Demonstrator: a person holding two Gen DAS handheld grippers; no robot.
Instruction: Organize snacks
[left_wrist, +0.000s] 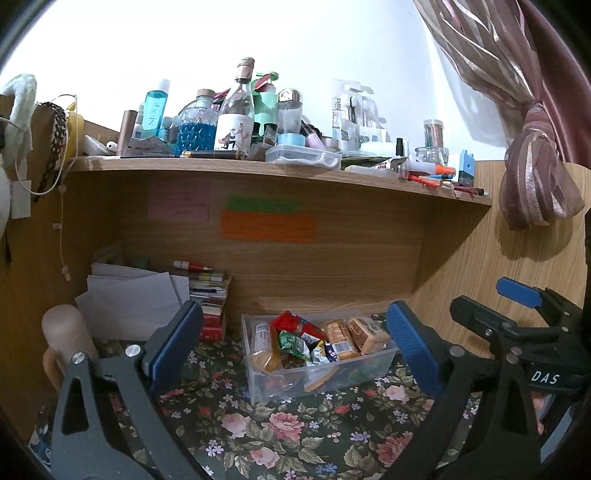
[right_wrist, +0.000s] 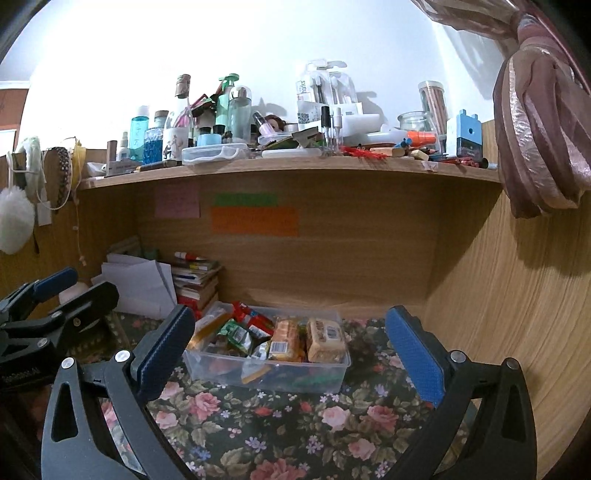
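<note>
- The clear plastic bin (right_wrist: 266, 373) sits on the floral cloth (right_wrist: 295, 435), back in the desk nook under the cluttered shelf (right_wrist: 295, 168), just right of a stack of books (right_wrist: 195, 284).
- Inside it are 2 tan biscuit packs (right_wrist: 306, 339) standing side by side at the right, a red wrapper (right_wrist: 249, 314), a green sachet (right_wrist: 236, 334) and a longer orange packet (right_wrist: 207, 328) leaning at the left.
- The left gripper (left_wrist: 295, 350) has its jaws spread wide with nothing between them, hanging short of the bin.
- The right gripper (right_wrist: 291, 354) is just as wide apart and empty, also clear of the bin.
- My guess on handling: the biscuit packs look light but brittle inside, with slick film, so I would pinch 1 across its flat faces, gently.
- The sachet and wrappers look soft and crinkly; a crimped end seam seems the safest hold.
- The bin itself looks thin-walled and likely slides easily on the cloth; I would take it by a rim.
</note>
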